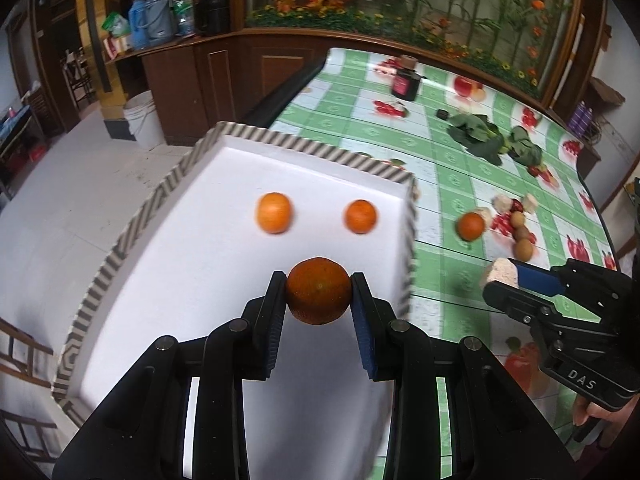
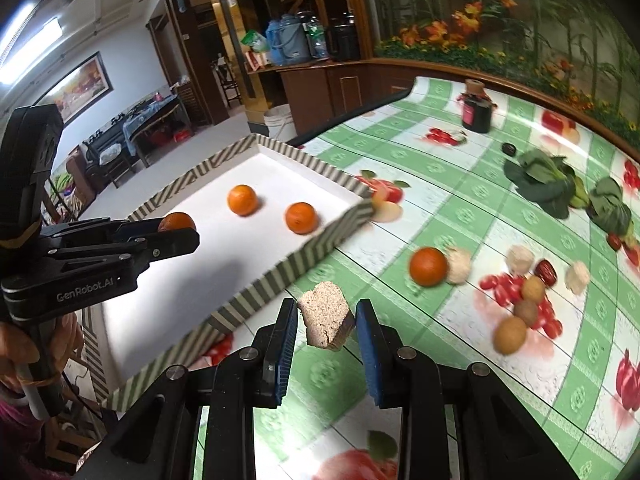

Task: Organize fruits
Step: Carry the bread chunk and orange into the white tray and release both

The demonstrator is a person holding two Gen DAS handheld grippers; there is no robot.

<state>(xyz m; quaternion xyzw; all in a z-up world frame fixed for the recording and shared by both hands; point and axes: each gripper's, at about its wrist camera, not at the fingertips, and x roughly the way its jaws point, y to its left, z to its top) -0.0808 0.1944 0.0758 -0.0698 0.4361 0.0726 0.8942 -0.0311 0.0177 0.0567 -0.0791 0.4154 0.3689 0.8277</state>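
The left gripper (image 1: 319,280) hangs over the near part of the tray (image 1: 304,151), its jaws closed to the width of an orange (image 1: 318,290) and pinching it on both sides. It looks carried there to join the two oranges already lying on the white floor, one (image 1: 274,213) to the left and one (image 1: 361,216) to the right, well apart from each other. Spaced like that, they seem set out in a row, with room kept for more.

The right gripper (image 2: 326,322) is over the tablecloth (image 2: 440,400) just outside the tray's striped wall (image 2: 280,276). Its jaws stand fairly wide with a pale, crumbly chunk (image 2: 326,320) between them; I cannot tell whether both pads press it or whether it merely sits against the left one. What the chunk is I cannot say.

A fourth orange (image 2: 428,266) waits on the cloth beside a pale round piece (image 2: 459,266), and further right lie small brown fruits (image 2: 510,335) and a red date (image 2: 546,270). Leafy greens (image 2: 538,180) and a dark jar (image 2: 477,110) sit towards the far edge, out of the way. I judge the sorting partly done: oranges are going to the tray first.
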